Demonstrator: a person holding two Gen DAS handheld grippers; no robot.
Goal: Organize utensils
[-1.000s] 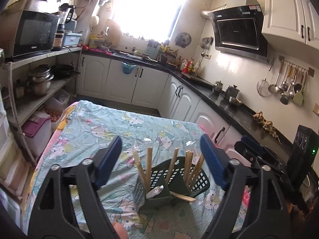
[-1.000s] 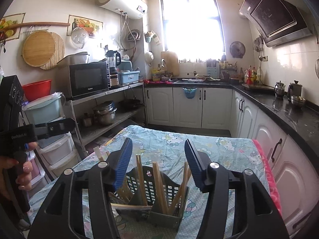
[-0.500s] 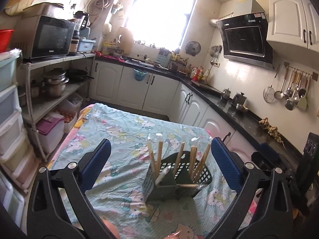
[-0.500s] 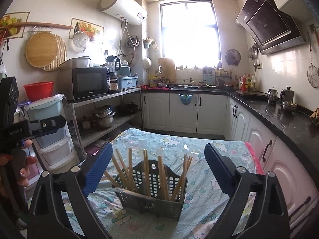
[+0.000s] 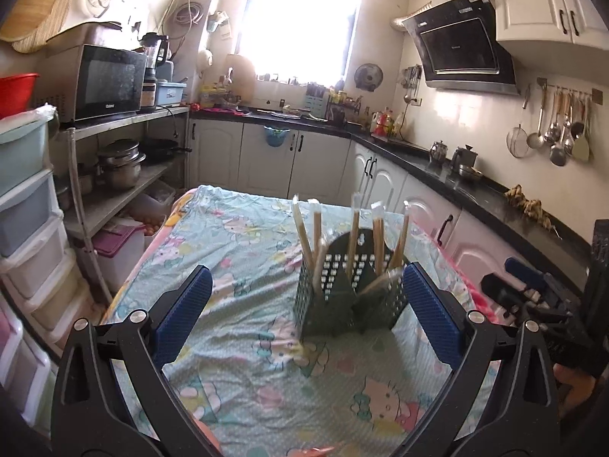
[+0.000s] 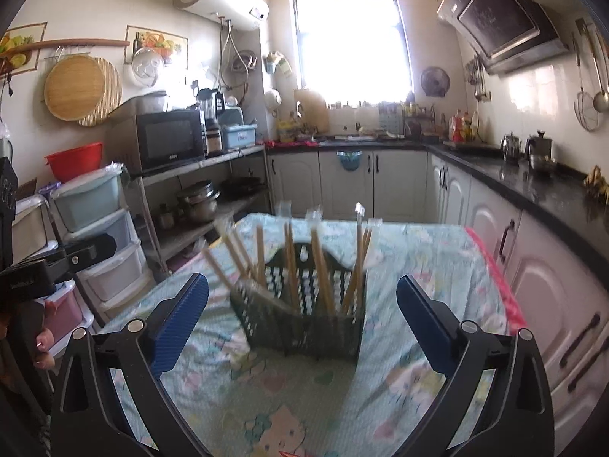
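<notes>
A dark green perforated utensil basket [image 5: 348, 297] stands on the table with the cartoon-print cloth [image 5: 243, 282]. Several wrapped pairs of wooden chopsticks [image 5: 356, 228] stand upright in it. My left gripper [image 5: 304, 312] is open and empty, pulled back from the basket. In the right wrist view the basket [image 6: 304, 320] and its chopsticks [image 6: 291, 266] are slightly blurred. My right gripper [image 6: 302, 316] is open and empty, also back from the basket. The right gripper also shows at the right edge of the left wrist view [image 5: 533, 289].
White cabinets under a black counter [image 5: 430, 167] run along the far and right sides. A metal shelf [image 5: 114, 186] with pots and a microwave, and plastic drawers [image 5: 26, 236], stand left of the table. Ladles hang on the right wall [image 5: 559, 133].
Both grippers have drawn back and up from the basket. The right gripper's jaws opened wide from a narrow gap. The basket now looks smaller and farther in both views.
</notes>
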